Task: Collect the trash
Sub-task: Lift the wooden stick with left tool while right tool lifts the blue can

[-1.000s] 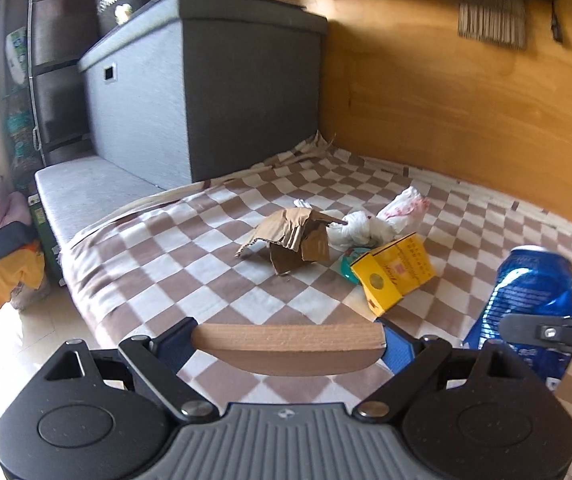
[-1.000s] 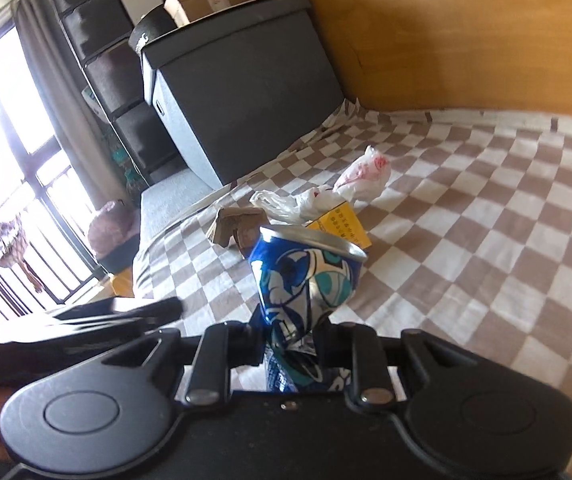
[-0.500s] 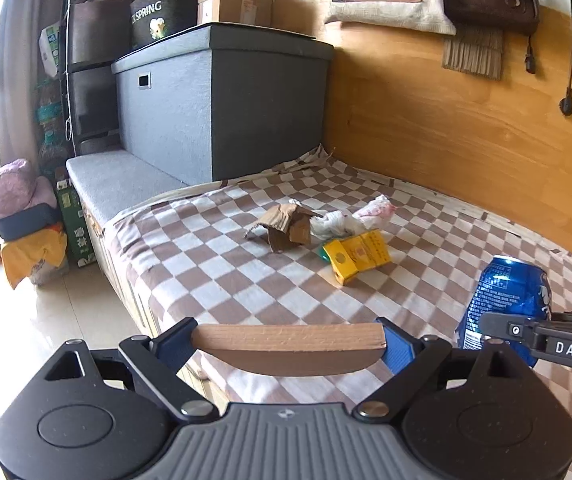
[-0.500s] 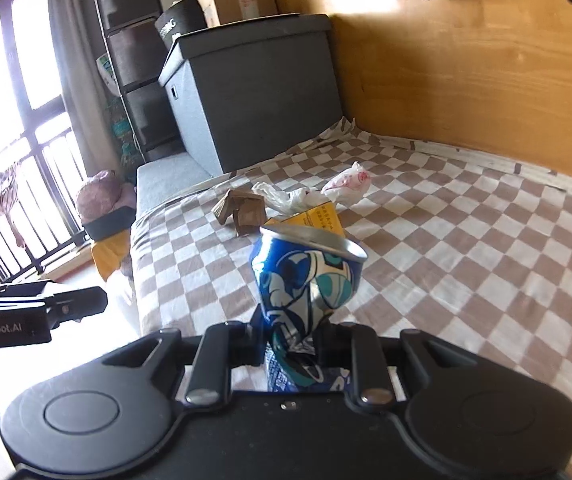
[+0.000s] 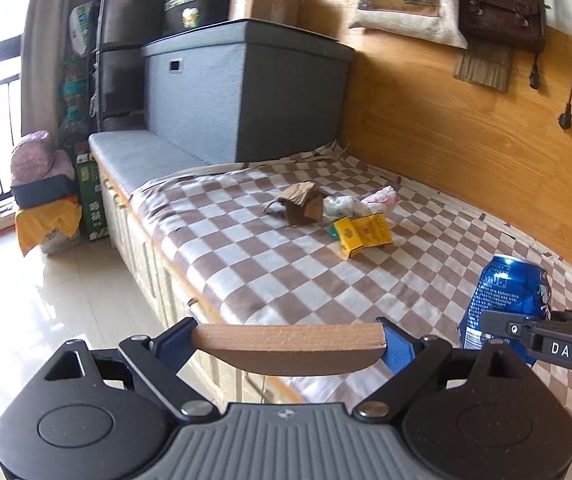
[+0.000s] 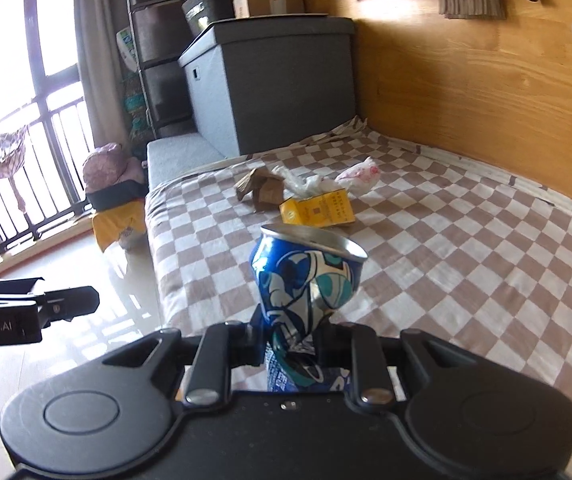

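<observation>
My right gripper (image 6: 292, 344) is shut on a dented blue can (image 6: 306, 280), held above the checked bed cover; the can also shows in the left wrist view (image 5: 506, 300). My left gripper (image 5: 288, 344) is shut on a flat wooden piece (image 5: 288, 350), near the bed's front edge. On the cover lie a torn brown cardboard piece (image 5: 300, 204), crumpled white plastic bags (image 5: 360, 204) and a yellow box (image 5: 362, 234). The same cardboard (image 6: 262, 188), bags (image 6: 326, 176) and yellow box (image 6: 318, 212) show in the right wrist view.
A grey storage box (image 5: 246, 92) stands at the head of the bed beside dark drawers (image 5: 122, 44). A wooden wall panel (image 5: 466, 140) runs along the far side. Bags (image 5: 42, 200) are stacked on the glossy floor (image 5: 46, 312) by the balcony railing (image 6: 18, 184).
Both grippers have pulled back and up from the bed, so the trash pile looks farther away. The can stays in the right gripper and the wooden piece in the left.
</observation>
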A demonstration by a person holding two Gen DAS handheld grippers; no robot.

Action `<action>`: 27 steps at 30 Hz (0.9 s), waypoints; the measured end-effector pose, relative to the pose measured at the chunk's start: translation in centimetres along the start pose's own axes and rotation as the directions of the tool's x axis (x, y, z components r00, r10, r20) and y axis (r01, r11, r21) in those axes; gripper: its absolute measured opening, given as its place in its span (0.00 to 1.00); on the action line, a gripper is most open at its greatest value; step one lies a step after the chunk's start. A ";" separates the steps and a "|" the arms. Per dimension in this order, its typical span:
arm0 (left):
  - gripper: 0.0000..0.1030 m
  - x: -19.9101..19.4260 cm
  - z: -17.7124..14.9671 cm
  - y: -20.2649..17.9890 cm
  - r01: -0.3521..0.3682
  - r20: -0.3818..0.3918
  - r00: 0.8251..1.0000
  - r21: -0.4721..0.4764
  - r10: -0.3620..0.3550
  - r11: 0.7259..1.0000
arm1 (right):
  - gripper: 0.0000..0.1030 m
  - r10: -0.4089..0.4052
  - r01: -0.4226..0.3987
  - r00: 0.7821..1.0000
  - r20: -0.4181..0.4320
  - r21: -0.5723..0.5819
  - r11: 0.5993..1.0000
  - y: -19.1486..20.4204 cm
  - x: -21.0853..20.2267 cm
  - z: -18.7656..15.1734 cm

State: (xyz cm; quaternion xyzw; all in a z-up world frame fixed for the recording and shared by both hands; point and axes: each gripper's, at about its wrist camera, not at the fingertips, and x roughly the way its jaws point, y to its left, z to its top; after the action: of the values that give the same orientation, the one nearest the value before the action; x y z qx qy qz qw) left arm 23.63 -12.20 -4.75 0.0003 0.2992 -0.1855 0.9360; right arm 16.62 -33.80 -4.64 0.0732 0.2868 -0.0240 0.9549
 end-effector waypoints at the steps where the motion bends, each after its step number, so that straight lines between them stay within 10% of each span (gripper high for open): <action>1: 0.90 -0.2 -0.2 0.4 -0.003 -0.002 1.000 -0.007 0.003 1.000 | 0.22 0.003 -0.003 1.000 -0.005 -0.005 1.000 0.4 0.0 -0.1; 27: 0.90 -2.3 -8.5 16.6 -0.145 -0.103 0.987 -0.240 0.123 0.960 | 0.22 0.171 -0.208 0.964 -0.203 -0.179 0.961 17.6 6.4 -5.3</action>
State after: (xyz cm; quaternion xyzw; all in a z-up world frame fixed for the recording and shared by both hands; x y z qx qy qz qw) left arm 22.89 5.06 -12.26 -0.0875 0.3598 -0.0830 0.9252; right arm 20.58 -15.64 -10.32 0.0064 0.3672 0.1036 0.9243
